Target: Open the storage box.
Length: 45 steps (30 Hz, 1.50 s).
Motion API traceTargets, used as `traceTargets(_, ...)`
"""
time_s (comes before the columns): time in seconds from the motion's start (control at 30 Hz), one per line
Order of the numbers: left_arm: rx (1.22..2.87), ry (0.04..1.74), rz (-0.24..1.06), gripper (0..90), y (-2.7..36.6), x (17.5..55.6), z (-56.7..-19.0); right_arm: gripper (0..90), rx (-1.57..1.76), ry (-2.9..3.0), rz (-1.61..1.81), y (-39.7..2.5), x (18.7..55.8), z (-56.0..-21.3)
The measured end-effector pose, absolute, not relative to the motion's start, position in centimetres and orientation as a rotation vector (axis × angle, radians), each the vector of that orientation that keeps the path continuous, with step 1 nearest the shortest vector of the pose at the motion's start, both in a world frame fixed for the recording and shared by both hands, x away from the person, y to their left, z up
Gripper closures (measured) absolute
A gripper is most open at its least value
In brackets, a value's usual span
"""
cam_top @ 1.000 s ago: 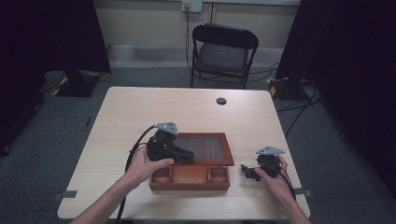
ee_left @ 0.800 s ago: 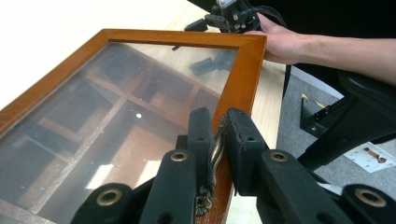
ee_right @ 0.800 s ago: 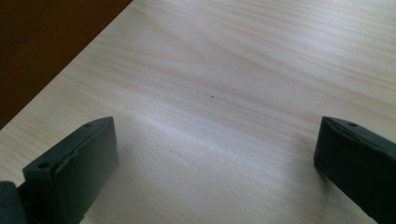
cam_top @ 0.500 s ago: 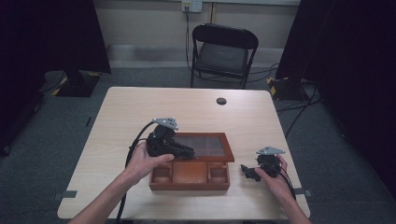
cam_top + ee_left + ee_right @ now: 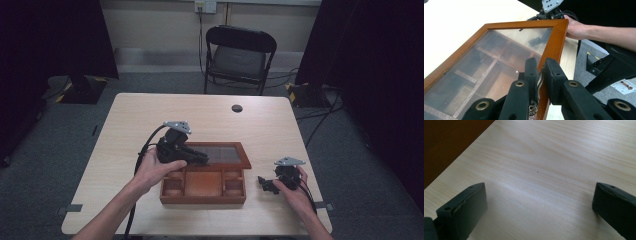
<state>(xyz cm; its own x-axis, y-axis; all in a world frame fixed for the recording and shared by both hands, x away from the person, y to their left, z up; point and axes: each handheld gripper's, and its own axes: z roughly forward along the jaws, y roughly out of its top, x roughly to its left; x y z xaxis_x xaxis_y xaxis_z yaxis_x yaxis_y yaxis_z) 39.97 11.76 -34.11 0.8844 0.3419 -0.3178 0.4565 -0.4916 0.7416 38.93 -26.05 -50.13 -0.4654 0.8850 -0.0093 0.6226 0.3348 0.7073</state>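
Near the table's six o'clock edge sat a wooden box (image 5: 202,186), its glass lid (image 5: 499,57) raised partway, the left gripper (image 5: 541,75) clamped on a small metal clasp at the lid's frame. At the box's three o'clock, the right gripper (image 5: 539,205) rested on the table (image 5: 554,157) with jaws spread wide, empty; judging by this, the lid's swing was unfinished.

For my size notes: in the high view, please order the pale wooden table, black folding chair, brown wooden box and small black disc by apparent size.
1. Pale wooden table
2. Black folding chair, though farther away
3. Brown wooden box
4. Small black disc
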Motion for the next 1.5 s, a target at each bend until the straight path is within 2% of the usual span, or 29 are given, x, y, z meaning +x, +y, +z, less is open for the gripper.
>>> traceTargets(1.5,2.108,0.581,-0.141,80.8,11.9,41.7,-32.1,0.0,1.326,2.213,0.908,-26.1,39.0,-50.1)
